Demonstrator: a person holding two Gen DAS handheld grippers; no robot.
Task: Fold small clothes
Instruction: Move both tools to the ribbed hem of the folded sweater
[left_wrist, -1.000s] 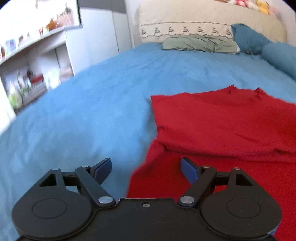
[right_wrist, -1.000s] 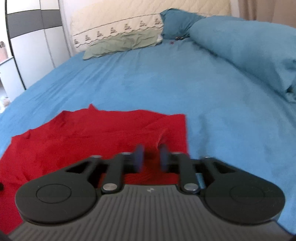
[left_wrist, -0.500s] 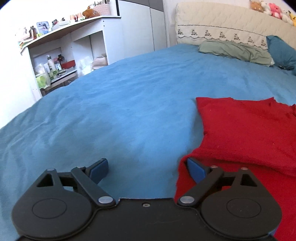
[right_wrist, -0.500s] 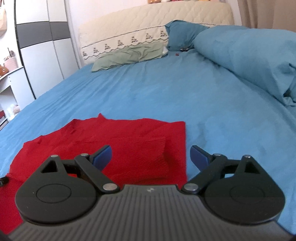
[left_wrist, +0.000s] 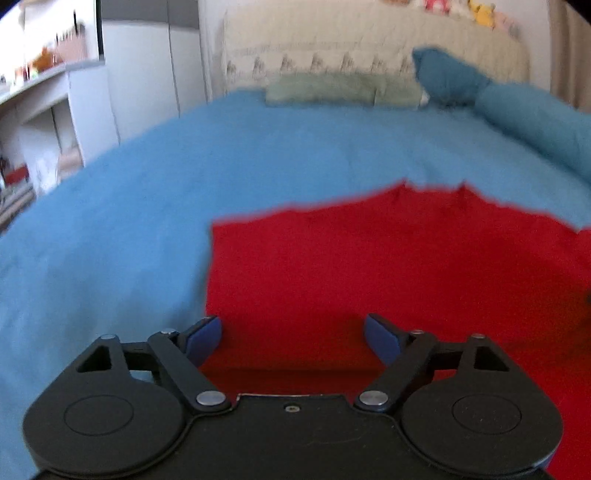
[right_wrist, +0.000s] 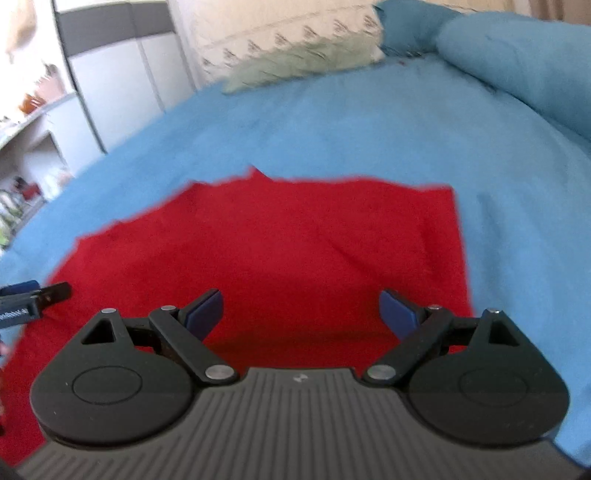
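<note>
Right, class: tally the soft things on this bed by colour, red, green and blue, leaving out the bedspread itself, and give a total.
Red: 1, the red garment, lying flat.
Green: 1, the green pillow by the headboard.
Blue: 2, the blue pillow and the rolled blue duvet.
Total: 4

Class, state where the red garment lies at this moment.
The red garment lies flat on the blue bedsheet, near side of the bed in both wrist views, below both open grippers, well short of the green pillow.
</note>
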